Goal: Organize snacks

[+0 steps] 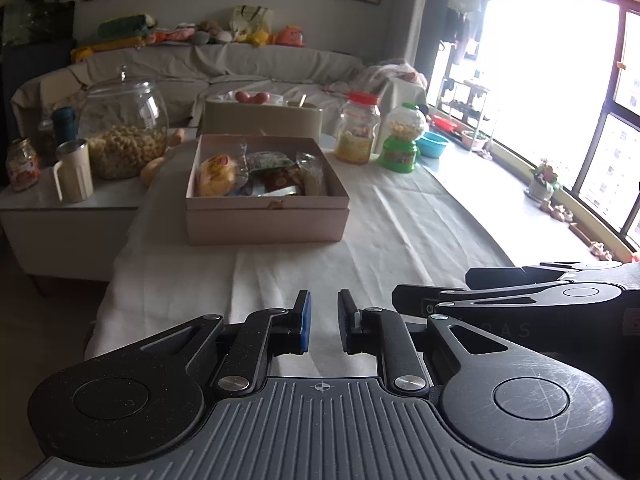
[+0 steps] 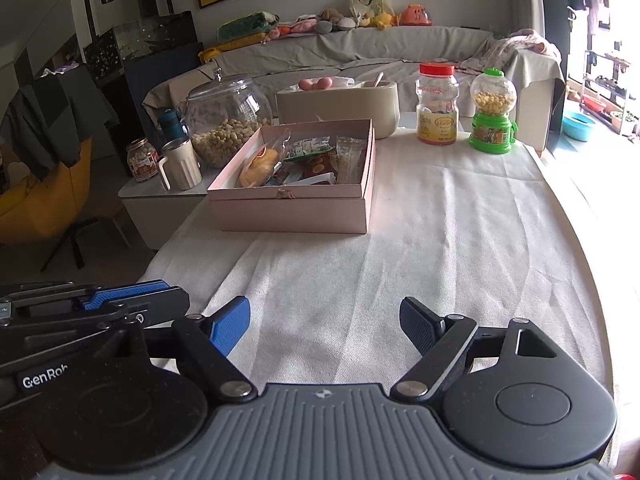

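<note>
Firstly, left wrist view: left gripper (image 1: 323, 322) hovers over the cloth-covered tabletop (image 1: 400, 216), fingers (image 1: 304, 320) drawn close with a narrow gap, pinching nothing. Box (image 1: 266, 220) of snacks (image 1: 256, 174) sits ahead at mid-tabletop, lid off.

Right wrist view: right gripper (image 2: 325, 326) fingers (image 2: 232, 322) spread wide, empty. Box (image 2: 292, 210) ahead-left; 2 jars (image 2: 437, 104) stand beyond it.
</note>
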The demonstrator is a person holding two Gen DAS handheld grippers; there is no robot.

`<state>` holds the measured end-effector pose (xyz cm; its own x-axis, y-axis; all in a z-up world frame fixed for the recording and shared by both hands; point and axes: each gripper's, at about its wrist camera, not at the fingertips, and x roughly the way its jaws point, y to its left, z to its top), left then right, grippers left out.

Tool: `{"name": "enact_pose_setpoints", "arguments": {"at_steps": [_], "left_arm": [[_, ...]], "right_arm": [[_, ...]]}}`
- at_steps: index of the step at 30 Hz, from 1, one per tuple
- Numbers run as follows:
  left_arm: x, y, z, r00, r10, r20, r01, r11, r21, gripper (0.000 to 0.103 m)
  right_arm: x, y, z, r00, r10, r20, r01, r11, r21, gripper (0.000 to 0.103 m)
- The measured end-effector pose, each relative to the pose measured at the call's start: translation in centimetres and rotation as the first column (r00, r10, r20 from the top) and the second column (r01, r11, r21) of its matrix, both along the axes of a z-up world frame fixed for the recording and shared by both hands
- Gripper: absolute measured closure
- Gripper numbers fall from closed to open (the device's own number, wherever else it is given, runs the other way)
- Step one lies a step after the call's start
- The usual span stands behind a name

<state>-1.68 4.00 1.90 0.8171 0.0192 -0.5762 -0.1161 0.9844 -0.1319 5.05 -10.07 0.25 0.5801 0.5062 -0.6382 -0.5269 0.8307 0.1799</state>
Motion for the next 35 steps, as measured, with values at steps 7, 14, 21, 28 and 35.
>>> {"name": "enact_pose_setpoints", "arguments": {"at_steps": [7, 14, 21, 28, 35], "left_arm": [[0.3, 0.3, -0.3, 1.0, 0.016, -0.013, -0.016, 1.0, 0.005, 0.085], [0.8, 1.5, -1.1, 1.0, -0.001, 0.019, 0.002, 0.999, -0.054, 0.085], [2.2, 8.0, -3.0, 0.991, 0.132, -0.018, -0.134, 0.973, -0.188, 0.085], [3.2, 16.3, -3.9, 0.927, 0.365, 0.086, -0.325, 0.897, -0.299, 0.084], [8.5, 19.3, -3.1, 0.89, 0.406, 0.209, -0.351, 0.901, -0.254, 0.084]], "right_arm": [[0.0, 0.0, 0.0, 1.0, 0.001, -0.002, -0.001, 1.0, 0.0, 0.02], [0.3, 0.3, -0.2, 1.0, 0.006, 0.01, -0.006, 1.0, -0.027, 0.02], [3.5, 4.0, -2.7, 0.986, 0.145, 0.086, -0.129, 0.977, -0.17, 0.011], [4.3, 14.6, -7.2, 0.66, 0.751, -0.015, -0.736, 0.642, -0.216, 0.011], [6.7, 14.3, -10.1, 0.447, 0.884, 0.133, -0.874, 0.464, -0.143, 0.0]]}}
